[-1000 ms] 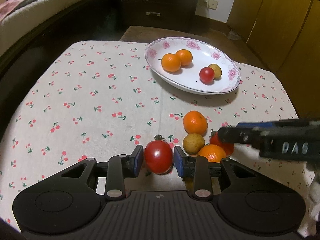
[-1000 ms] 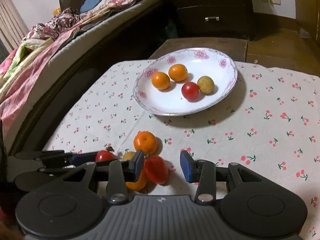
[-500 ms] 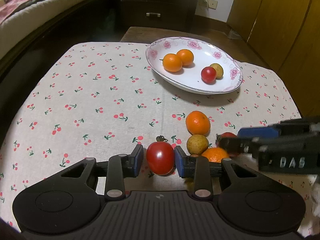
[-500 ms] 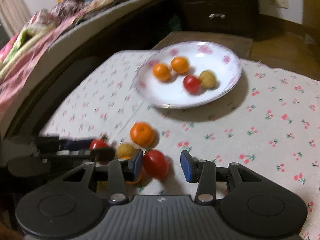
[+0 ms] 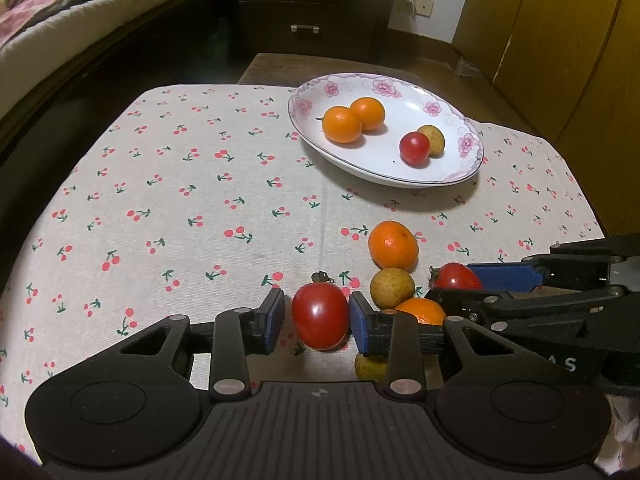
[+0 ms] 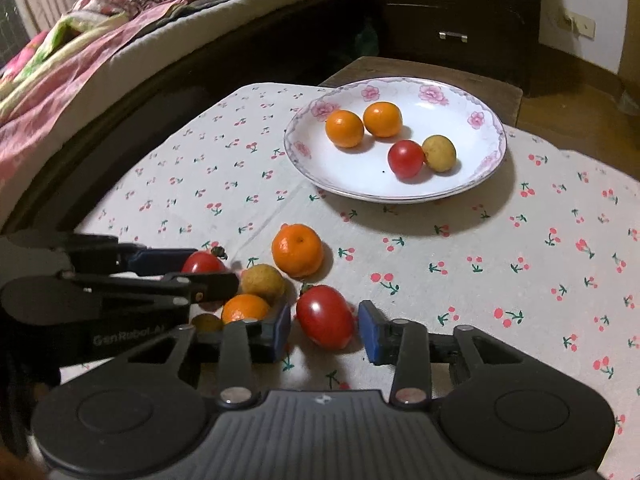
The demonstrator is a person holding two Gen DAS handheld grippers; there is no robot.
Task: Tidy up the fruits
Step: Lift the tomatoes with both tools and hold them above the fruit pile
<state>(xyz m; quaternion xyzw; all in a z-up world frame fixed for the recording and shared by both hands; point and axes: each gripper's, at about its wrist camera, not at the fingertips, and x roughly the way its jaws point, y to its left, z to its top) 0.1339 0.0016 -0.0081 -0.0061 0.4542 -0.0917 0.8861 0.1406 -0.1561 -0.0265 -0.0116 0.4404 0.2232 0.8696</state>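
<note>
A white floral plate [image 5: 460, 168] [image 6: 492, 168] at the far side of the table holds two oranges, a small red tomato and a yellow fruit. Loose fruit lies near me: an orange [image 5: 393, 245] [image 6: 297, 250], a yellow fruit [image 5: 391, 288], a second orange [image 5: 424, 310]. My left gripper [image 5: 316, 318] is open around a red tomato [image 5: 320, 316]; its right pad touches the tomato and a gap shows on the left. My right gripper [image 6: 325, 328] is open around another red tomato [image 6: 325, 322], apart from both pads.
The table wears a cherry-print cloth [image 5: 180, 200]. A bed [image 6: 100, 48] runs along the left. A dark drawer chest [image 6: 452, 8] stands behind the table and wooden cabinets [image 5: 560, 40] at the right. Another small yellow fruit [image 5: 370, 366] lies under the left gripper's right finger.
The left gripper's pads have opened slightly off its tomato. The right gripper has shifted so its tomato sits centred between its open pads.
</note>
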